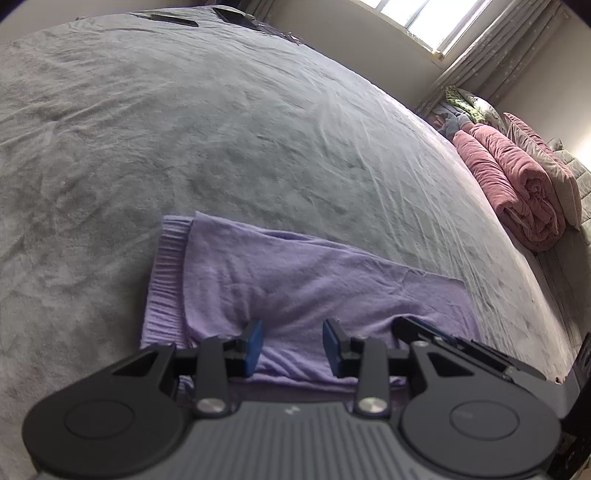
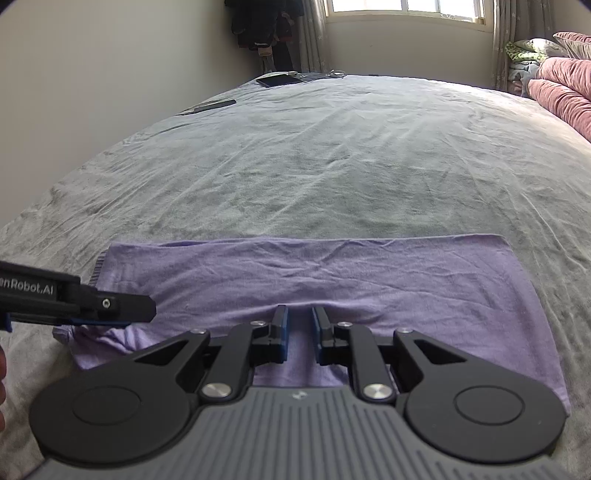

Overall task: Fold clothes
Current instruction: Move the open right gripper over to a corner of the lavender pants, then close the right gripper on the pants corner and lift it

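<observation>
A lilac knit garment (image 1: 295,280) (image 2: 332,273) lies folded into a long flat band on the grey bed cover (image 1: 221,129) (image 2: 332,155), its ribbed hem (image 1: 166,280) at the left end. My left gripper (image 1: 293,334) hovers open over the garment's near edge, with nothing between its blue pads (image 1: 254,345). In the right wrist view it comes in side-on at the garment's left end (image 2: 146,308). My right gripper (image 2: 300,317) stands open with a narrow gap, low over a fold line in the middle of the garment. The left wrist view shows it from the side (image 1: 402,326).
A rolled pink quilt (image 1: 517,192) (image 2: 561,96) and pillows (image 1: 546,162) sit at the bed's right end. Two dark flat objects (image 2: 277,79) (image 2: 214,105) lie at the far edge. Dark clothes (image 2: 258,26) hang in the corner by the window (image 2: 406,5). A hand (image 2: 2,376) shows at the left.
</observation>
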A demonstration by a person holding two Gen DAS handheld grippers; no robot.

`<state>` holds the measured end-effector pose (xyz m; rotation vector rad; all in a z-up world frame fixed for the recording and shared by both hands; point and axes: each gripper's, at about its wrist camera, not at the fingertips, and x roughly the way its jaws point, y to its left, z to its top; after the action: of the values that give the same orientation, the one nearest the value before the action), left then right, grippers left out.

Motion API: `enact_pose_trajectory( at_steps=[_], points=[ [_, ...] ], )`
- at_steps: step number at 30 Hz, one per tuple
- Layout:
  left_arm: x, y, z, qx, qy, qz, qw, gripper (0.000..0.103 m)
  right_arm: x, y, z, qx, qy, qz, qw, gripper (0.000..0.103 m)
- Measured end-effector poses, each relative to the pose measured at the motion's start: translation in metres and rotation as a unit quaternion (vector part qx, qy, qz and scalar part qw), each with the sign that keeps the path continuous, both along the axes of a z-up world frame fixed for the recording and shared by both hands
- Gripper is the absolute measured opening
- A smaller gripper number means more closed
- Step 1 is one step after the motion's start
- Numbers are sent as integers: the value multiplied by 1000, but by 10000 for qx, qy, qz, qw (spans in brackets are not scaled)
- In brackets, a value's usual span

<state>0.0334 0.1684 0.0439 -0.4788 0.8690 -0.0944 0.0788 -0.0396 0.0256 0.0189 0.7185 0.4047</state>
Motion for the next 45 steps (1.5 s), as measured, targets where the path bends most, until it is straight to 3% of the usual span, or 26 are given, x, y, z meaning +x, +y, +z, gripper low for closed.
enact_pose_trajectory(
  at_steps=[9, 12, 15, 23, 26, 30, 38, 42, 45],
  points=[
    [1, 2, 3, 21, -6, 7, 10000, 37, 13, -12, 5, 147, -20, -235, 9996, 19],
    [1, -1, 6, 109, -63, -24, 9999, 37, 6, -34, 7, 237, -64, -505, 9984, 21],
    [0, -8, 11, 174, -185, -123, 9996, 37, -9, -66, 8, 376, -83, -856, 9956, 31],
    [2, -40, 15, 349, -436, -535, 9970, 38, -38, -143, -2, 434, 28, -1724, 9841, 32],
    [2, -57, 14, 495, -531, -760, 9945, 39, -38, -156, -7, 558, 165, -1871, 9806, 39],
    [3, -75, 14, 566, -616, -1014, 9913, 40, -38, -168, -11, 997, 321, -1856, 9770, 44],
    [7, -108, 9, 907, -654, -1370, 9842, 40, -39, -184, -14, 1601, 585, -1738, 9699, 44],
    [5, -118, 11, 1121, -764, -1412, 9807, 40, -38, -202, -22, 2245, 764, -1720, 9561, 44],
    [4, -123, 15, 1171, -887, -1434, 9787, 40, -38, -216, -29, 2843, 982, -1656, 9392, 44]
  ],
)
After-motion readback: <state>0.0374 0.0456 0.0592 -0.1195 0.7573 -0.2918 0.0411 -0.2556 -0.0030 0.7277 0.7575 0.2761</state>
